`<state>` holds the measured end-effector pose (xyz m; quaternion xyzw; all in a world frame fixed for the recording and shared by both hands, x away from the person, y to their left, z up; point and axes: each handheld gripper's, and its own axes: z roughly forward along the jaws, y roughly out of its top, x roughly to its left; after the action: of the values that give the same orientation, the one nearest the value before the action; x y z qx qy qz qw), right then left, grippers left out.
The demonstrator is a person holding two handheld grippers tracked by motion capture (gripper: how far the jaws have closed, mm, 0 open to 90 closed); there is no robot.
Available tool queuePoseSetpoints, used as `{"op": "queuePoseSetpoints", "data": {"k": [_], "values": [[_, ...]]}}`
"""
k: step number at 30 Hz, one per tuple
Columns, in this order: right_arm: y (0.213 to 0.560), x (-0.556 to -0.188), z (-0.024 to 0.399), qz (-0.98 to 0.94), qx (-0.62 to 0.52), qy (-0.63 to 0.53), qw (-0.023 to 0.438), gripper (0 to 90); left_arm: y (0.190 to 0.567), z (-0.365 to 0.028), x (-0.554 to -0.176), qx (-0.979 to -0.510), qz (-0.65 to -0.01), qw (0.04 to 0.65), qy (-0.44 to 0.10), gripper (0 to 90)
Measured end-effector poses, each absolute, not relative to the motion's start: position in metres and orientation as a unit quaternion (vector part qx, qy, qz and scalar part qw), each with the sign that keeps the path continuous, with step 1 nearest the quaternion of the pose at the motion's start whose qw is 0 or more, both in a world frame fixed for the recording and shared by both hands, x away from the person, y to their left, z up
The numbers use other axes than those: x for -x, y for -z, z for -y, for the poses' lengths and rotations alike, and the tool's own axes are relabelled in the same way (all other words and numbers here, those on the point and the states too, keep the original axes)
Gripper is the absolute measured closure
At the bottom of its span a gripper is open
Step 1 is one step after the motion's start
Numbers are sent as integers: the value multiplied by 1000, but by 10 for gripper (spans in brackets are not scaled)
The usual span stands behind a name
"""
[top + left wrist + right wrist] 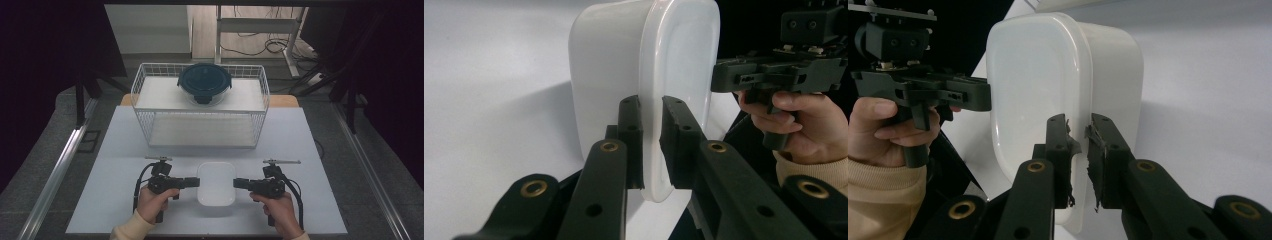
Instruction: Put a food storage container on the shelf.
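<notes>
White plastic container, rectangular with rounded corners and a glossy, slightly translucent lid, sits on the pale desk near the front edge, between the two hands. From the left tool view the container shows a flanged rim running round the lid; from the right tool view the container looks the same, plain and unmarked. Left tool lies level, pointing inward at the container's left side, held pistol-style by the left hand, cream sleeve at the wrist. Its jaws are clamped on the rim, one pad either side of the lip, as its own view shows. Right tool mirrors it from the right side, held by the right hand; its jaws are likewise clenched on the lip, the pads looking frayed at their edges. Each tool view also catches the opposite hand and tool beyond the container. Behind, a white wire basket stands on the desk with a round dark-lidded bowl on its upper shelf. No brand, label or writing can be read on any item.
</notes>
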<state>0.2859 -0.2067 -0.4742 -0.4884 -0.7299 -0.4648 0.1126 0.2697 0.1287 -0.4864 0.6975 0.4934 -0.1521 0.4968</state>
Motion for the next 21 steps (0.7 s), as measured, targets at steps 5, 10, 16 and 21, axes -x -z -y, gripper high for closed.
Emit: {"op": "queuePoseSetpoints", "data": {"k": [5, 10, 16, 21], "values": [[458, -282, 204, 735, 468, 481, 95, 796, 467, -133, -265, -704, -476, 511, 128, 803], [435, -282, 199, 740, 445, 499, 75, 796, 445, -138, -264, -706, -462, 526, 106, 804], [409, -288, 191, 743, 426, 513, 54, 796, 412, -146, -270, -713, -449, 532, 77, 805], [381, -296, 185, 744, 413, 524, 38, 795, 382, -152, -277, -716, -438, 541, 57, 805]]}}
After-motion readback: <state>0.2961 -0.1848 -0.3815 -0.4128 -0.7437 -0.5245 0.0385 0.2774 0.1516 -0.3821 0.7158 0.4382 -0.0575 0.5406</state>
